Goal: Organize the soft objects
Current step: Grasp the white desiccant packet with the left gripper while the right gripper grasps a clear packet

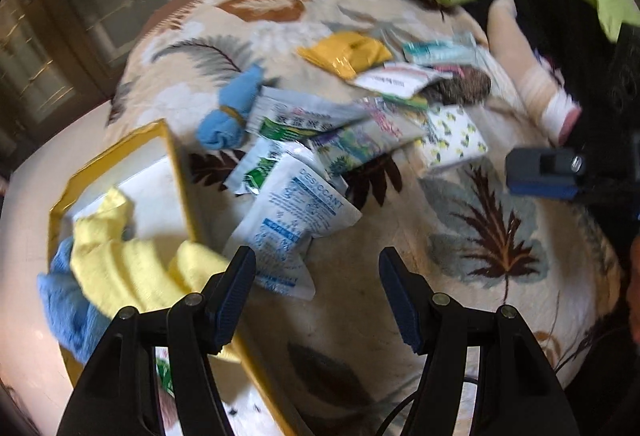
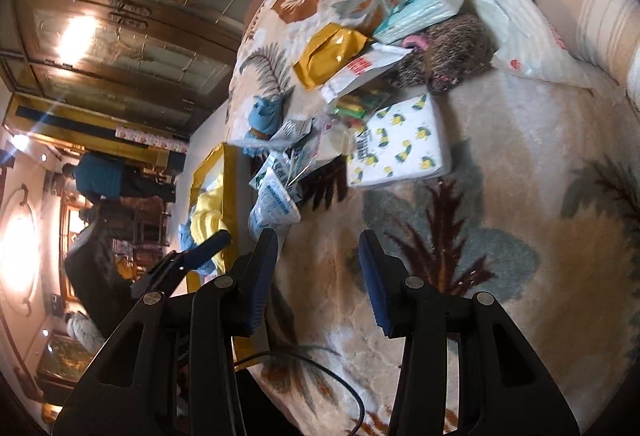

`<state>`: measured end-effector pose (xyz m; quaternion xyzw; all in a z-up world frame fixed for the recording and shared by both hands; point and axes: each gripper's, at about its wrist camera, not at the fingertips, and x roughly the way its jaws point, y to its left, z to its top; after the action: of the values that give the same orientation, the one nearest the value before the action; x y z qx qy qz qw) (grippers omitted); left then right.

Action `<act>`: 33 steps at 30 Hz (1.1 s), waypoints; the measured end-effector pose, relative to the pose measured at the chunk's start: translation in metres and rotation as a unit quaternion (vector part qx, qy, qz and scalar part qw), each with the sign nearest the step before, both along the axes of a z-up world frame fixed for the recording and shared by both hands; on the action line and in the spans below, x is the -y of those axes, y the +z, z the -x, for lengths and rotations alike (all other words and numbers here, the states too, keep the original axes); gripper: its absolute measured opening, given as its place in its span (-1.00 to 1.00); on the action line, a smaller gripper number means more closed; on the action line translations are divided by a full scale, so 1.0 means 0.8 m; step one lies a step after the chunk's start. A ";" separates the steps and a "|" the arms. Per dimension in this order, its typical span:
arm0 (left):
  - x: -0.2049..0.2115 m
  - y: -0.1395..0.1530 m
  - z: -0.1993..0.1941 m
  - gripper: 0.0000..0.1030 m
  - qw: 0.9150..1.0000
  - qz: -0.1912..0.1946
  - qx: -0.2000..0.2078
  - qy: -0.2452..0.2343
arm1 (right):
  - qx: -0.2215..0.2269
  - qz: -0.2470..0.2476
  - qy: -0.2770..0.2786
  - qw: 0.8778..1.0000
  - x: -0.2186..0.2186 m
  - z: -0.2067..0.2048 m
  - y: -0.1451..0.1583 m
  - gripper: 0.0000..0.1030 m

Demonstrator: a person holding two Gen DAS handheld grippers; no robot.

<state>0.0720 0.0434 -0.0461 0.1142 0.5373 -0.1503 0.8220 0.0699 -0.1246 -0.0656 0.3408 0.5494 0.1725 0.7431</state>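
Left wrist view: I hold the left gripper apart and empty above the desiccant sachet, a light, limp, slippery-looking packet I judge best pinched at its edge.

A home: leaf-patterned blanket on a bed, ornate mirrored wardrobe beside it.

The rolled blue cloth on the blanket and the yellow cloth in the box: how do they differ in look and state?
The rolled blue cloth is tied into a tight bundle by a band; the yellow cloth lies loose and crumpled. The rolled blue cloth rests on the patterned blanket, outside the yellow-rimmed box; the yellow cloth sits in that box, spilling over its rim. The two differ in colour, blue against pale yellow. Both look soft, and neither tool touches them.
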 end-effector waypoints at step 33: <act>0.018 -0.042 -0.043 0.25 0.993 -0.081 -0.030 -0.081 | -0.072 -0.109 -0.111 0.985 -0.031 -0.081 -0.068 -0.18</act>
<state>0.1067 0.0287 -0.0796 0.2189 0.5613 -0.1763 0.7784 0.1344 -0.1002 -0.1201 0.4901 0.5379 0.1223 0.6749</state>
